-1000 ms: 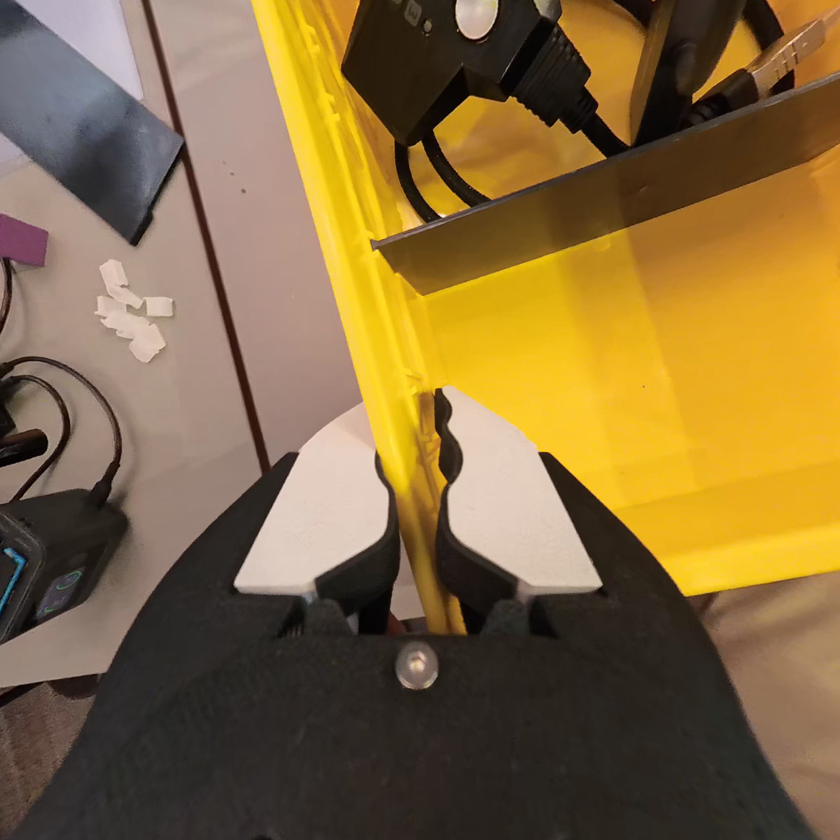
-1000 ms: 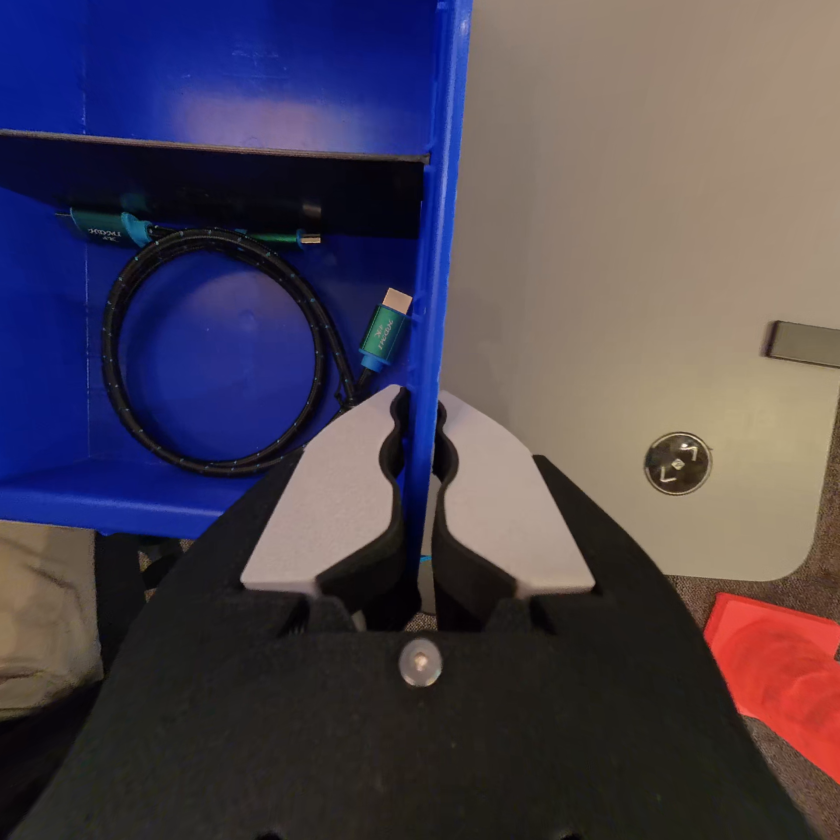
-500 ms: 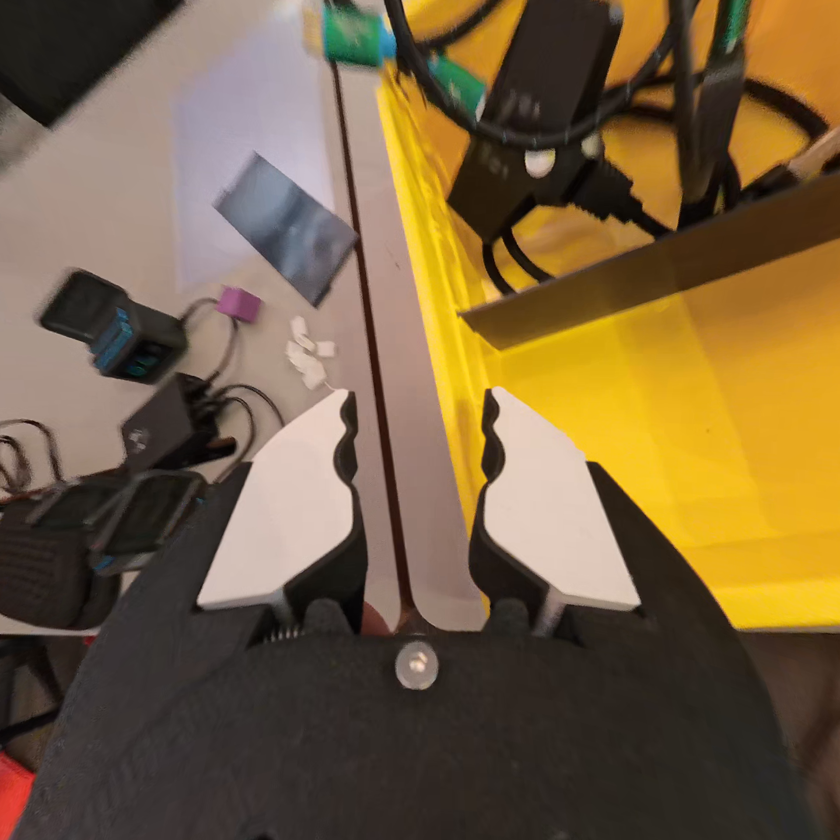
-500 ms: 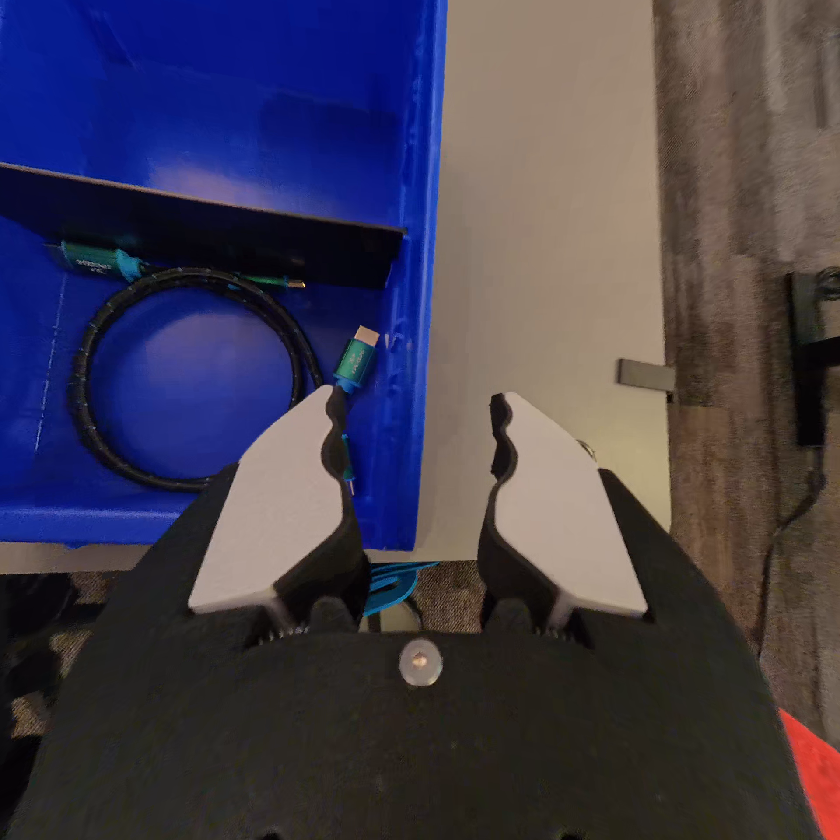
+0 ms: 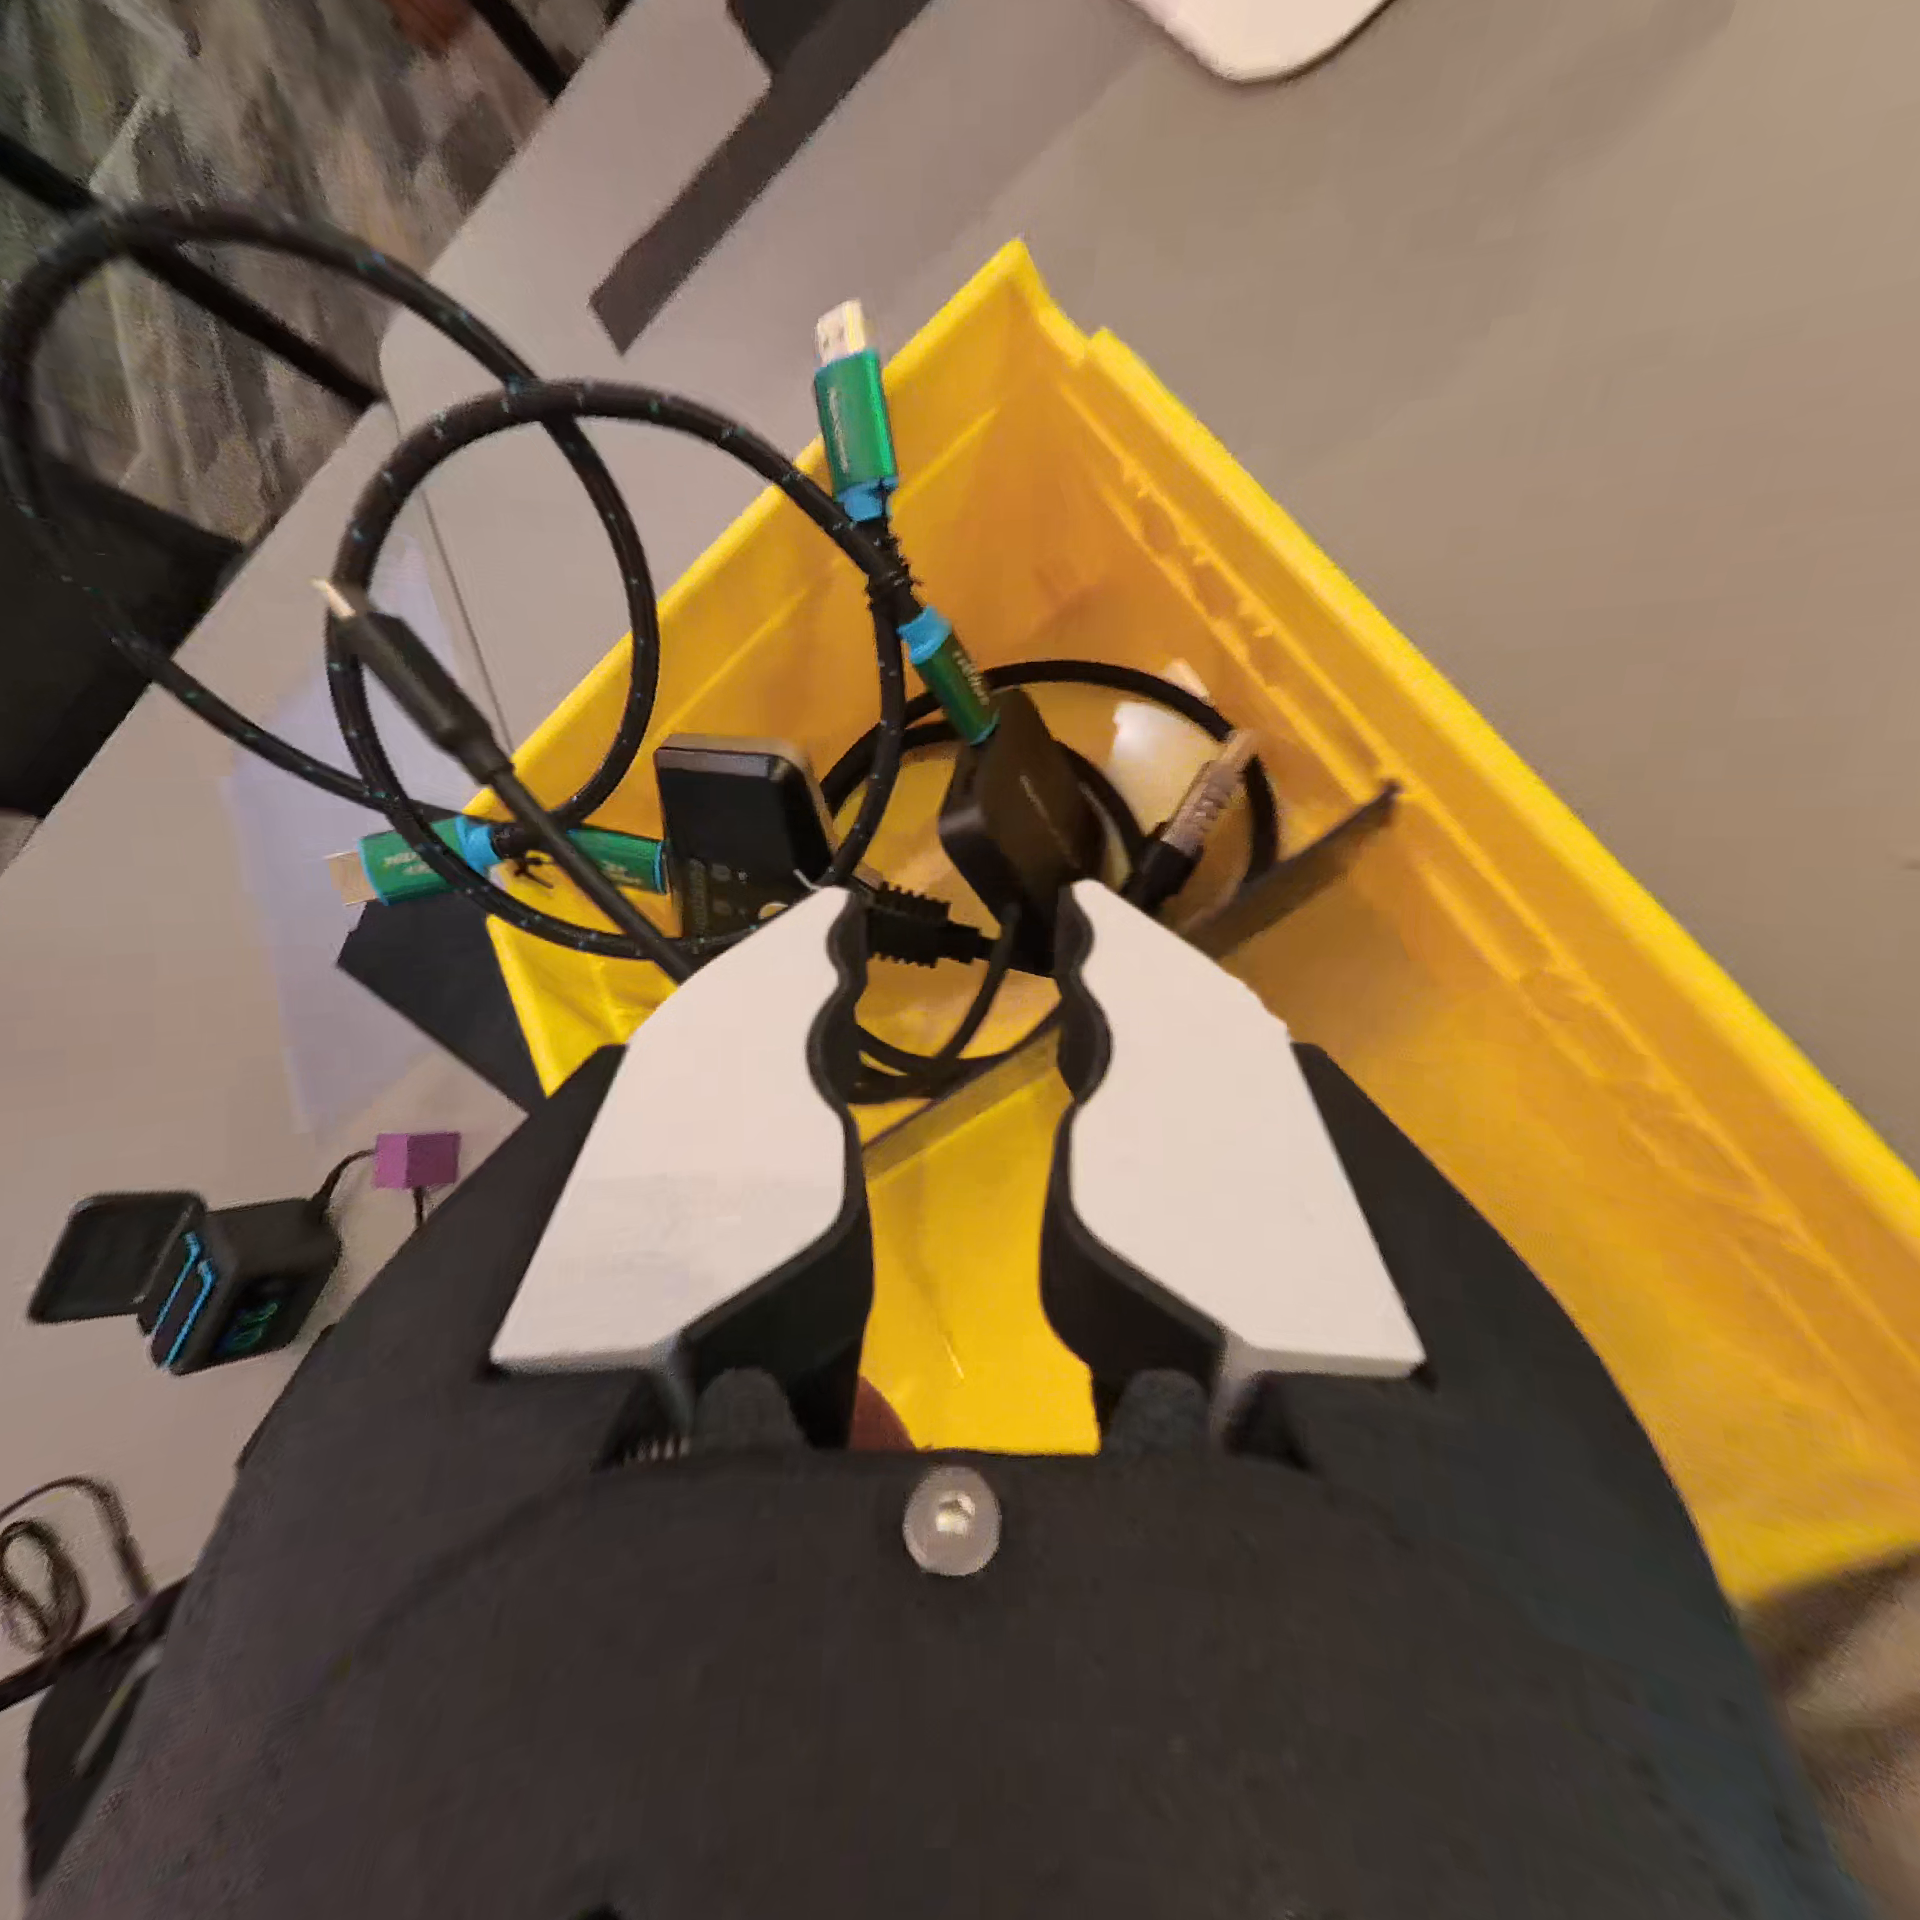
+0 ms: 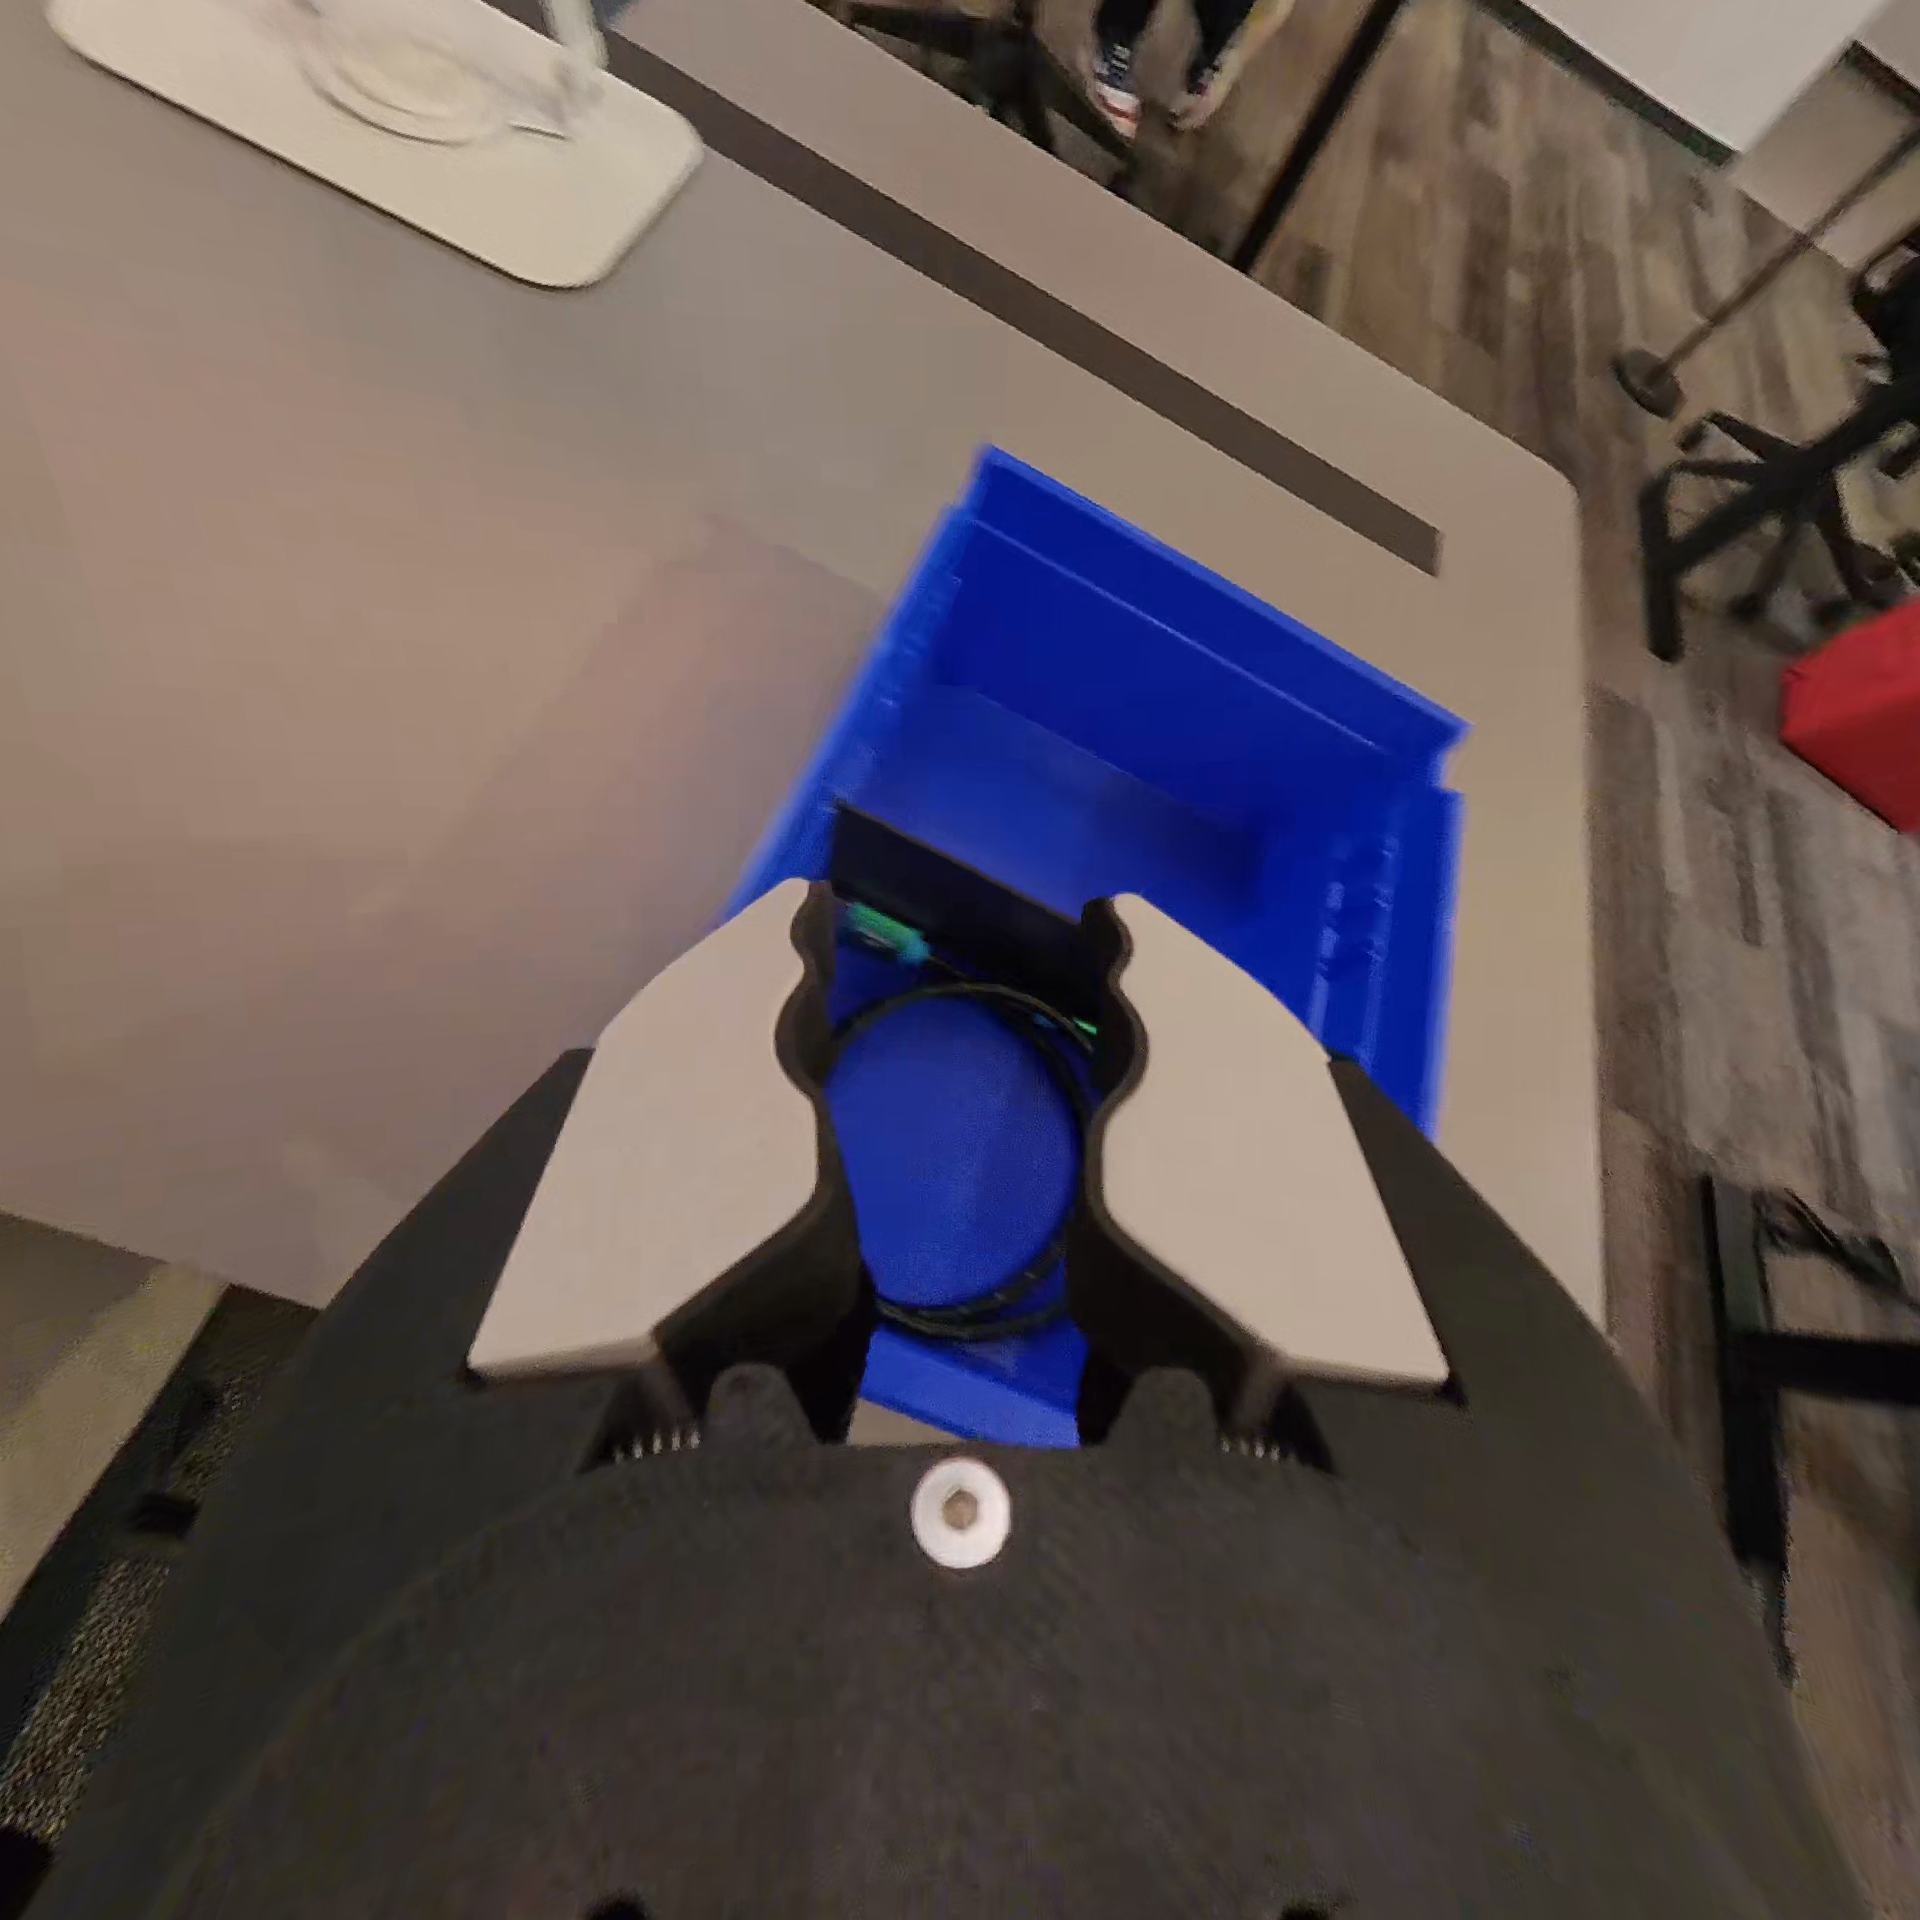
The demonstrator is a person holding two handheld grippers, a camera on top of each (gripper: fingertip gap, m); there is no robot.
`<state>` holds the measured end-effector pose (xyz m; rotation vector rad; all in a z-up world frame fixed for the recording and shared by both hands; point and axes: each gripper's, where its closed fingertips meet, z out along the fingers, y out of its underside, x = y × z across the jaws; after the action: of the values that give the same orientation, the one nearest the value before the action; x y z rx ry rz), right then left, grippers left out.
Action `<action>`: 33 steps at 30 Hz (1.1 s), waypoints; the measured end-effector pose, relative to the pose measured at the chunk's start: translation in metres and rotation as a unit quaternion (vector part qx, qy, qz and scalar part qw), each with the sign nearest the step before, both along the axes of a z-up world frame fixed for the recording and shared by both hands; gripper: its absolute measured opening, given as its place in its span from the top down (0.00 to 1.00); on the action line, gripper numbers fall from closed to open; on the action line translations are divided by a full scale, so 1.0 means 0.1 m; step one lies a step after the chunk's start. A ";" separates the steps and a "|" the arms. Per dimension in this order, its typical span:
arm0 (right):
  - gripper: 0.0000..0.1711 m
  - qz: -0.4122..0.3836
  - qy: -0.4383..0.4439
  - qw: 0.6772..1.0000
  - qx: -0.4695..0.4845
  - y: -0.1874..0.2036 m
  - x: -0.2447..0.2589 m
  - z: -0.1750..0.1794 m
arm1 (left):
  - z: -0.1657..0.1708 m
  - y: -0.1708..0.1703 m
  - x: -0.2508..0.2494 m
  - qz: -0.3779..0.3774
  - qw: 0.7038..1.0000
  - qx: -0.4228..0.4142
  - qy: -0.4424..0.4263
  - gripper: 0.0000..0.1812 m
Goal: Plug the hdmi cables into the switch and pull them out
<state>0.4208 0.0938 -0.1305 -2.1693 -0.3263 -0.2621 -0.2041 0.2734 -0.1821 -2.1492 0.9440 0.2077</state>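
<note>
Left gripper (image 5: 956, 935) released, jaws apart, nothing between the fingers (image 5: 717, 1143); it hangs over the near end of the yellow bin (image 5: 1455, 1039). The bin runs from 5 o'clock up to 12 o'clock across the grey table (image 5: 1455, 312). A dark divider (image 5: 1320, 852) crosses the bin at 2 o'clock from the fingertips.

The switch (image 5: 1023, 810), a small black box, sits in the far compartment just past the fingertips, at 12 to 1 o'clock. One green plug (image 5: 951, 681) goes into its upper end, so that cable looks plugged in. A second black box (image 5: 743, 831) stands at 11 o'clock, beside the switch.

Braided black cable (image 5: 623, 520) loops up and out of the bin toward 10 o'clock. Loose green plug (image 5: 852, 416) sticks up at 12 o'clock, free in the air. Another green plug (image 5: 400, 868) hangs over the bin's left wall at 9 o'clock. A black plug (image 5: 405, 665) points up at 10 o'clock.

On the table at 8 o'clock: purple block (image 5: 416, 1158), black-and-blue device (image 5: 192, 1294).

Right gripper (image 6: 961, 925) also released, jaws wide, empty, above the blue bin (image 6: 1382, 987). A coiled cable (image 6: 966, 1320) lies in the near compartment, seen between the fingers; its green plug (image 6: 878, 930) is at 11 o'clock by a dark divider (image 6: 956, 894). The far compartment shows only blue. White pad (image 6: 416, 135) on the table at 10 o'clock. View blurred.
</note>
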 end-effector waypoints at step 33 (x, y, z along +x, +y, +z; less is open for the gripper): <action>0.75 0.192 0.045 0.979 -0.046 0.22 -1.54 -0.45 | -0.68 0.53 0.09 0.039 0.969 -0.240 -0.051 0.88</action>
<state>0.2664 0.1157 -0.1751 -2.1473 -0.7041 0.0704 -0.1949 0.3266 -0.2499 -2.6133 0.9179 -0.1074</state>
